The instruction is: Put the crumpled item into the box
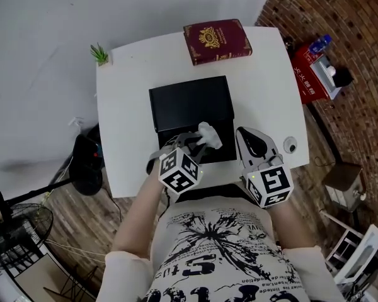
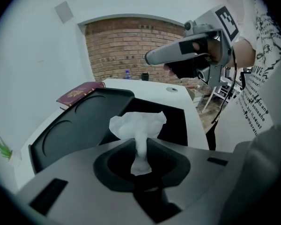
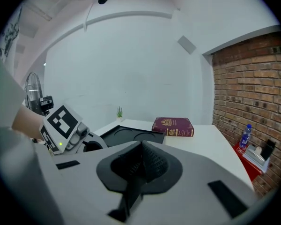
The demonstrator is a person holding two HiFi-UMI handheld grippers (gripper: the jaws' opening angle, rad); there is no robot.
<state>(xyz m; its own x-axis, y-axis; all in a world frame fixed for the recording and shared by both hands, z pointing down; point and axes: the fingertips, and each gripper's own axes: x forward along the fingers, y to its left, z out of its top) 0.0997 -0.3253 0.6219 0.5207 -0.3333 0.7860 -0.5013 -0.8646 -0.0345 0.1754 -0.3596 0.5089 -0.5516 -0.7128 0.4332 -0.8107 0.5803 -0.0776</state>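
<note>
On white table [image 1: 126, 106], smooth rectangular top, set against a plain white wall with a red brick wall [image 3: 253, 93] to one side and wood-plank floor [image 1: 82, 219] below:
- black box [image 1: 225, 148], matte, rectangular, open; its lid [image 1: 190, 102] lies flat just behind it, inner face moulded with shallow round recesses
- crumpled tissue [image 2: 136, 125], white, soft and creased, flared into a ruffled head above a twisted stem; hangs over the open box near the lid's edge, not resting in it
- left gripper [image 1: 198, 142], grey plastic with dark pads, clamped narrow on the tissue's stem
- right gripper [image 1: 241, 133], same build, jaws pressed together with nothing between them, just beside the box's right edge
- maroon book [image 1: 217, 41], hardbound, gold emblem, at the far edge
- small potted plant [image 1: 101, 55], spiky green, at the far left corner
</note>
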